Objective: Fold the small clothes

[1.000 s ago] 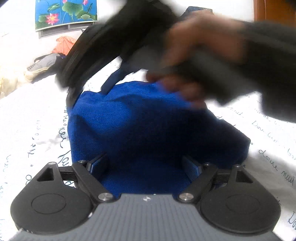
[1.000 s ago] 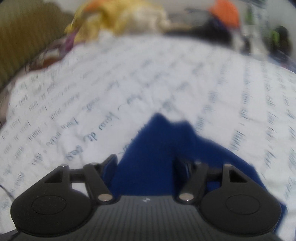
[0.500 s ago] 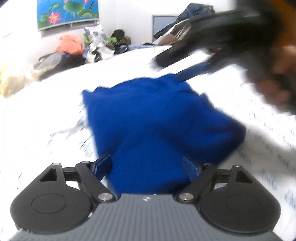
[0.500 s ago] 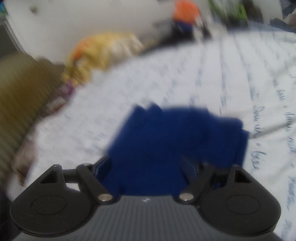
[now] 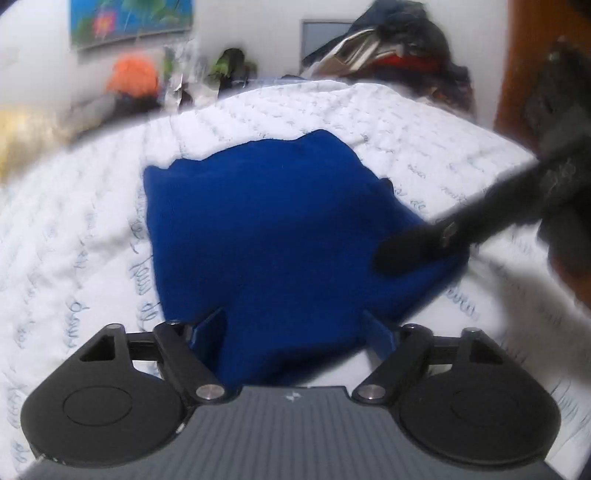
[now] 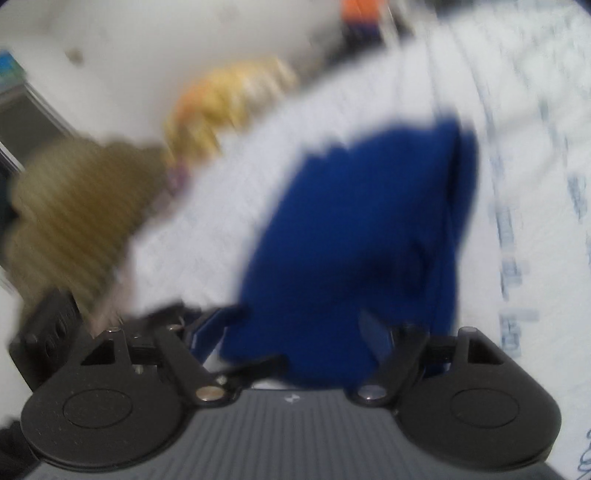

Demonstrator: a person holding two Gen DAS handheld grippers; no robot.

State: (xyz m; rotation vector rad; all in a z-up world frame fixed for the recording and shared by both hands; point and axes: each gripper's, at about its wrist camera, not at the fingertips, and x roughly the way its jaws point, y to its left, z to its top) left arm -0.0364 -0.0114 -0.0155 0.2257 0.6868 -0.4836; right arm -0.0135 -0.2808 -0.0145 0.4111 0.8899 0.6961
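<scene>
Left wrist view: one blue garment (image 5: 273, 236), already folded over, lies mid-bed on the script-print sheet (image 5: 74, 236). My left gripper (image 5: 295, 328) stands wide, cloth between the pads, unpinched. My right gripper (image 6: 295, 328), just narrowing slightly, is open over the garment's right edge. I judge another fold comes next: pinch that edge.

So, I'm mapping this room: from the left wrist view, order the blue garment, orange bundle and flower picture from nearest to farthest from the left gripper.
1. Blue garment, on the bed between the open left gripper.
2. Orange bundle, beyond the bed, left.
3. Flower picture, on the far wall, upper left.
</scene>
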